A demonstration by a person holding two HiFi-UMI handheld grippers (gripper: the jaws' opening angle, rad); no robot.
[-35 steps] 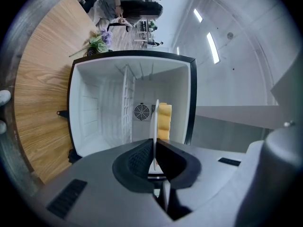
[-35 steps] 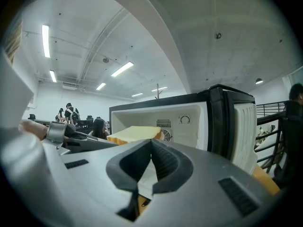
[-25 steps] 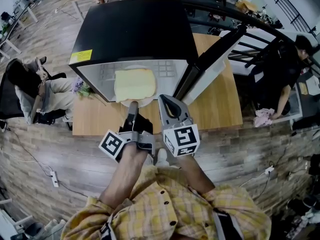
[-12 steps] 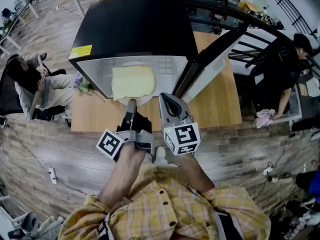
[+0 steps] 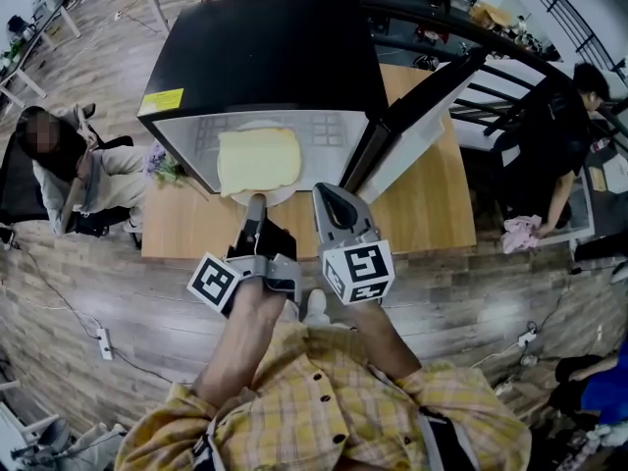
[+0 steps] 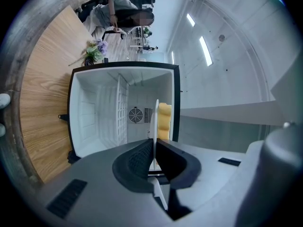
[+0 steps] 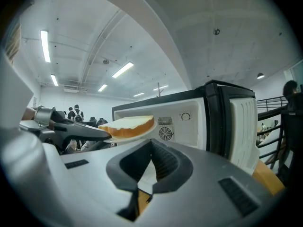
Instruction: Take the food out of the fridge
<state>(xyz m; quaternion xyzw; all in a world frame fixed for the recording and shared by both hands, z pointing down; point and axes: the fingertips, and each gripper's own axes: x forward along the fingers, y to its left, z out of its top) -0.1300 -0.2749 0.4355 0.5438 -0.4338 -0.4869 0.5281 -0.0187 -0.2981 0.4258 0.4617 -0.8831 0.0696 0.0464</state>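
Left claw [image 5: 257, 202]: jaws clamped on the near rim of the plate [image 5: 287, 200]. Seen along the jaws in the left gripper view [image 6: 154, 144], pads pressed on either face of the thin white plate [image 6: 156, 119], which runs straight ahead from the tips. Claw rolled onto its side in that view, so plate seen edge-on.

Bread [image 5: 259, 161]: one thick slice lying on the plate, just ahead of the left claw's tips and not touched by them. In the left gripper view bread [image 6: 164, 122] lies on the plate's right face.

Plate and bread held at the mouth of the fridge [image 5: 265, 57], directly ahead of the left claw. White interior [image 6: 94, 112] and back-wall fan in sight beyond the tips.

Right claw [image 5: 329, 192]: jaws together, nothing between them [image 7: 151, 144]. Placed just right of the left claw, level with it. From its view, plate [image 7: 139, 136] and bread [image 7: 128, 126] up and left of its tips, apart from them; left claw [image 7: 71, 131] further left.

Door [image 5: 412, 126]: swung open, ahead and right of the right claw.

Fridge standing on a table [image 5: 422, 214], bare wood beneath both claws' tips.
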